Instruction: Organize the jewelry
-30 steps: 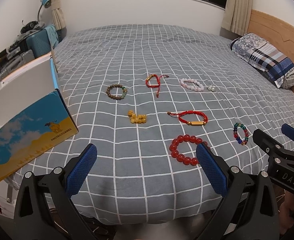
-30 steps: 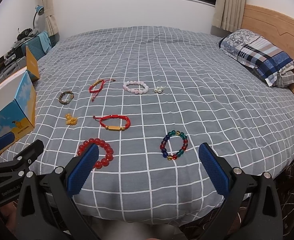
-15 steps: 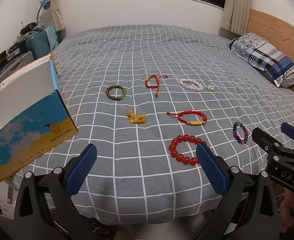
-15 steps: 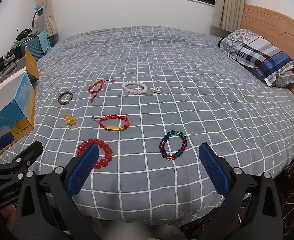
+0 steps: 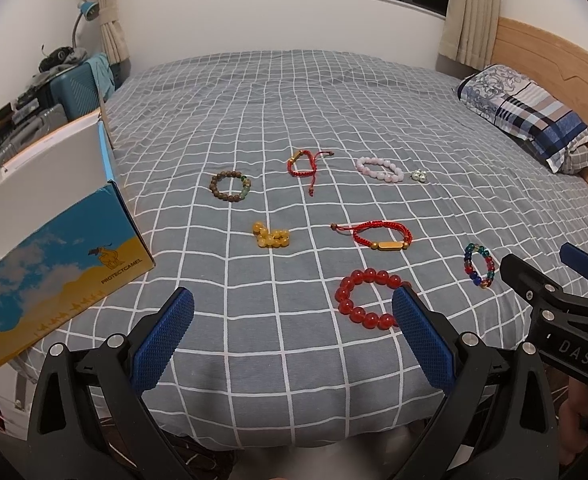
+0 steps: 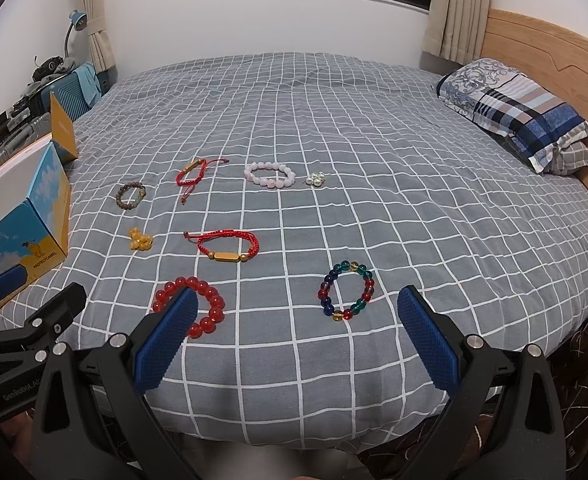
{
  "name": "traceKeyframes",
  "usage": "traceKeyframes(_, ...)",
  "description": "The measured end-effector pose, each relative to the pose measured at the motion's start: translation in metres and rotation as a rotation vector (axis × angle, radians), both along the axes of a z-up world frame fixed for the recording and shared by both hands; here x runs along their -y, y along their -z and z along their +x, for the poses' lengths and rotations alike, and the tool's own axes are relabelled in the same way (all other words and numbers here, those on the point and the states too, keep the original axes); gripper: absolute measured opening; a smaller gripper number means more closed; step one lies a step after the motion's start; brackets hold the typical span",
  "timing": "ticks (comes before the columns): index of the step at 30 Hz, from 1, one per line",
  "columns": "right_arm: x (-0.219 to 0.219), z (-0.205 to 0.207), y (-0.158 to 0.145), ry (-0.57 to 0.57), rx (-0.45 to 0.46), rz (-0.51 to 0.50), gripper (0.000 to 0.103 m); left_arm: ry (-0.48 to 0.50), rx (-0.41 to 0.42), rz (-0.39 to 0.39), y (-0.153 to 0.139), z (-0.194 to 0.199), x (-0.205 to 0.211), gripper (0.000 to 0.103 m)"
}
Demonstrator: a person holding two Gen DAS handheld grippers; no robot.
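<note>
- Left wrist view: the left gripper [image 5: 292, 334] hangs over the near edge of the bed [image 5: 294, 120] with its blue pads spread wide and nothing between them.
- Its right pad covers the near corner of the red bead bracelet [image 5: 368, 298].
- On the checked cover lie a yellow bead cluster [image 5: 272, 236], a brown bead bracelet [image 5: 230, 186], a red cord bracelet with a gold bar [image 5: 378, 236], a second red cord bracelet [image 5: 306, 166], a pink bead bracelet [image 5: 380, 169] and small pearl pieces [image 5: 419, 176], too small to identify.
- The multicolour bead bracelet [image 5: 479, 266] sits just beside the right gripper [image 5: 550, 276], which the frame edge cuts off.
- The open box [image 5: 62, 276] at left is cropped; its inside is hidden.
- Right wrist view: the right gripper [image 6: 294, 336] is likewise wide apart and empty; its left pad overlaps the red bead bracelet [image 6: 190, 304], and the multicolour bracelet [image 6: 346, 290] lies between the pads, untouched.
- The left gripper [image 6: 22, 304] shows only partly at the lower left.
</note>
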State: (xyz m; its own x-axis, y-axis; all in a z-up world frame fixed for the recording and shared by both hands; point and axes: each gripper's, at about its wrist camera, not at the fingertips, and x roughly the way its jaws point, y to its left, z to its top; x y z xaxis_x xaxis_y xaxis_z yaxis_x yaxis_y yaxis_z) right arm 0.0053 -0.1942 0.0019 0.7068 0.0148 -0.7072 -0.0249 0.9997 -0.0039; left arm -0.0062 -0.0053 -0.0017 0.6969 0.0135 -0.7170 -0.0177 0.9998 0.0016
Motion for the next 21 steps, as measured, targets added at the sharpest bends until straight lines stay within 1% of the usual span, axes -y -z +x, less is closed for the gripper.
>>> traceKeyframes(14,0.001,0.000,0.001,0.001,-0.002,-0.001,0.096,0.001,-0.001,0.000,0.000,0.000,0.000,0.097)
traceKeyframes(17,0.002,0.003,0.002,0.003,-0.006,-0.008,0.096,-0.006,-0.020,-0.001,0.005,0.008,-0.003,0.097)
traceKeyframes(21,0.006,0.018,0.007,0.010,-0.028,-0.013,0.096,-0.025,-0.048,0.000,0.009,0.030,-0.006,0.097)
